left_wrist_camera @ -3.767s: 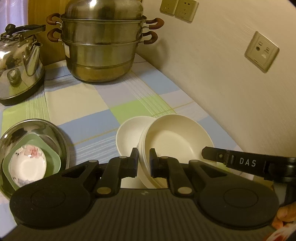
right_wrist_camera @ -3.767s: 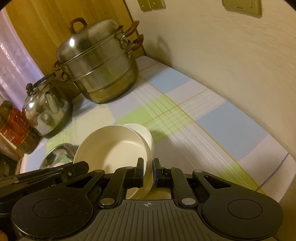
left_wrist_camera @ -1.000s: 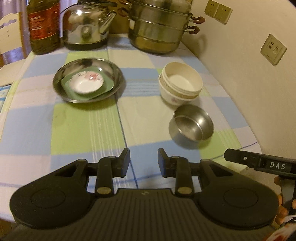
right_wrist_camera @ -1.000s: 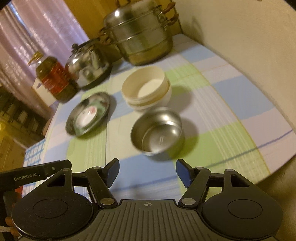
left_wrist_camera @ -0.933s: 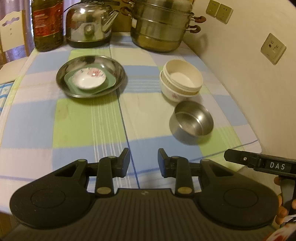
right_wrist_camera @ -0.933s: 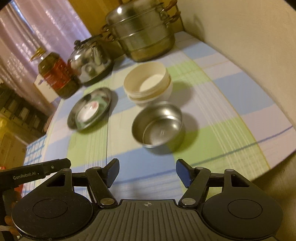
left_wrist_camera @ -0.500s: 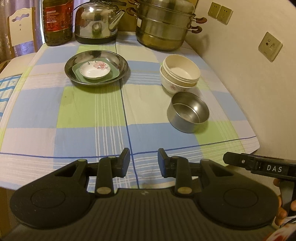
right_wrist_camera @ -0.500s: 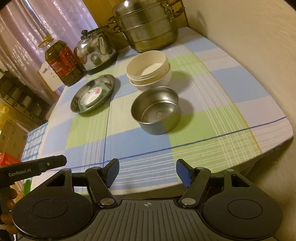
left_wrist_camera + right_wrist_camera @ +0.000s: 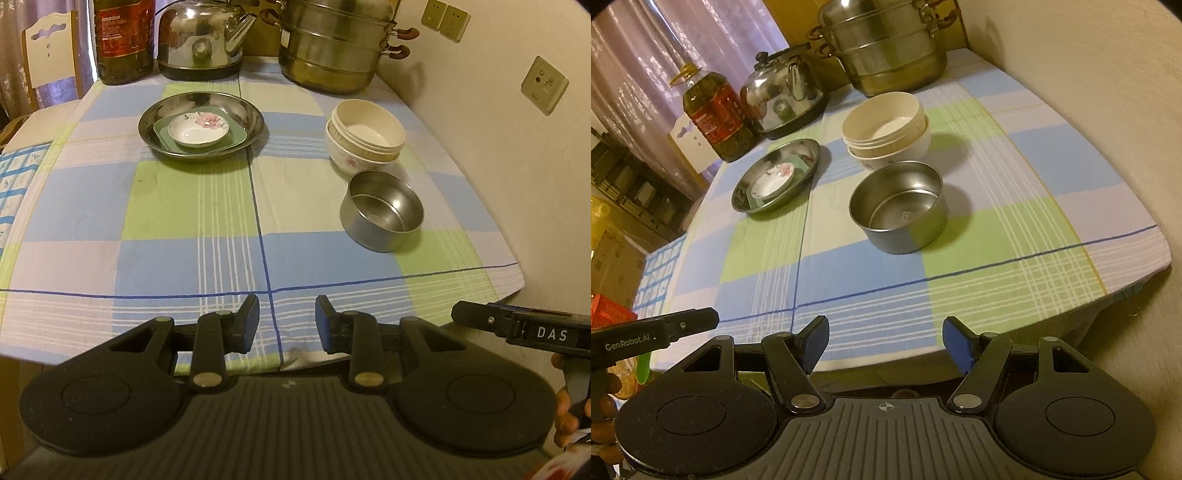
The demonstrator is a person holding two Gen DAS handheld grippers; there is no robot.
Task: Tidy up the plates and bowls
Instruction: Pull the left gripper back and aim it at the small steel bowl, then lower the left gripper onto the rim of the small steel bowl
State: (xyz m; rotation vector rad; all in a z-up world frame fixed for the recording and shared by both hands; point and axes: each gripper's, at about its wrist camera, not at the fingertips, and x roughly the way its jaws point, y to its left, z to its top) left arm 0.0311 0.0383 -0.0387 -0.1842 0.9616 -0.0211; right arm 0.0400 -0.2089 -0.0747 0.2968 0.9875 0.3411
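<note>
- The steel bowl (image 9: 382,210) is sitting alone on the checked tabletop (image 9: 192,258), upright and empty, just in front of the cream bowls (image 9: 365,133).
- Those cream bowls are nesting together as one stack, the lowest one showing a flower print, near the wall side.
- Over to the left, the steel plate (image 9: 201,123) is carrying a green square dish (image 9: 236,136), and a small white floral saucer (image 9: 198,128) is resting inside that.
- The left tongs (image 9: 287,321) are hovering above the near edge of the tabletop, jaws a narrow way apart and gripping nothing.
- The right tongs (image 9: 884,341) are hanging back likewise, jaws spread wide with nothing between them.
- The steel bowl is probably handling light and stiff, though its polished wall is looking slippery; pinching the rim, one pad inside and one outside, seems the safest hold.
- The cream bowls are likely breakable if ceramic, so lowering anything into them calls for care.
- A kettle (image 9: 201,40), a steamer pot (image 9: 332,48) and an oil bottle (image 9: 123,40) are standing at the far end, well apart from the work.
</note>
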